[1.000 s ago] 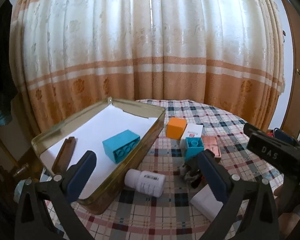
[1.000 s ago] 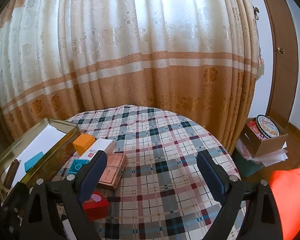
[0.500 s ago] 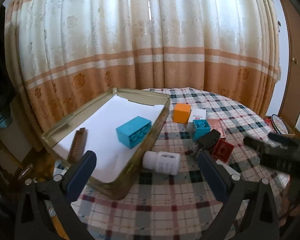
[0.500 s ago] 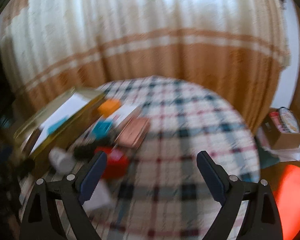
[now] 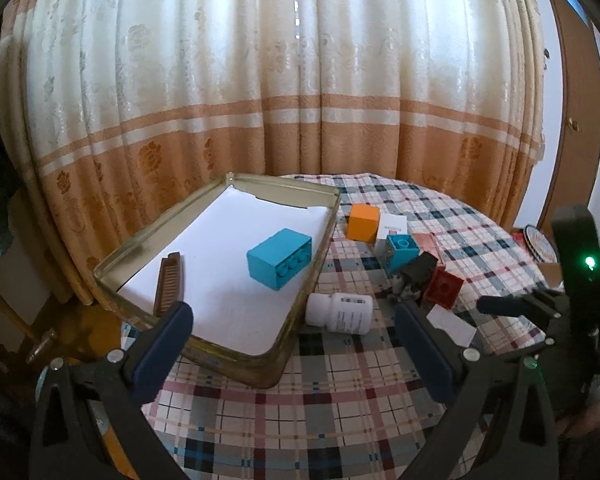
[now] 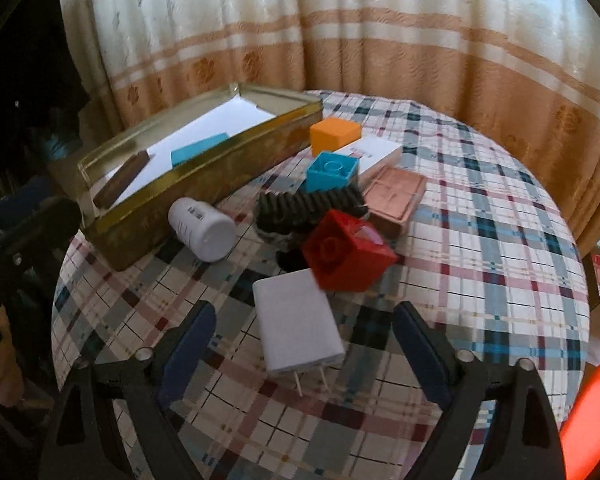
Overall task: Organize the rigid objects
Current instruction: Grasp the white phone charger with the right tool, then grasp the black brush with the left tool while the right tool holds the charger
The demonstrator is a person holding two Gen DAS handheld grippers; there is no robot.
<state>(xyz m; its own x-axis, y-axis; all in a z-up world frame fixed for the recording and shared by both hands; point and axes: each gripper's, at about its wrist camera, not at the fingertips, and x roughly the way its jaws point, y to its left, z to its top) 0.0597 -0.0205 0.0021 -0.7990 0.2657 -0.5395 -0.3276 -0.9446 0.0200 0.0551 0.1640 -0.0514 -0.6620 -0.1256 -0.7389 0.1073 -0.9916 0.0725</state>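
A gold metal tin sits on the checked tablecloth with its lid off. Inside is white paper with a big blue block on its side and a brown comb by the tin's wall. Just outside the tin lies a white bottle, tipped over. Near it are a red block, a small blue block, an orange cube, a black brush, a pink flat box and a white box. A white plug lies flat, prongs out, between the right gripper's fingers. Those jaws are wide but closing and not touching it. The left gripper is wide open, holding nothing.
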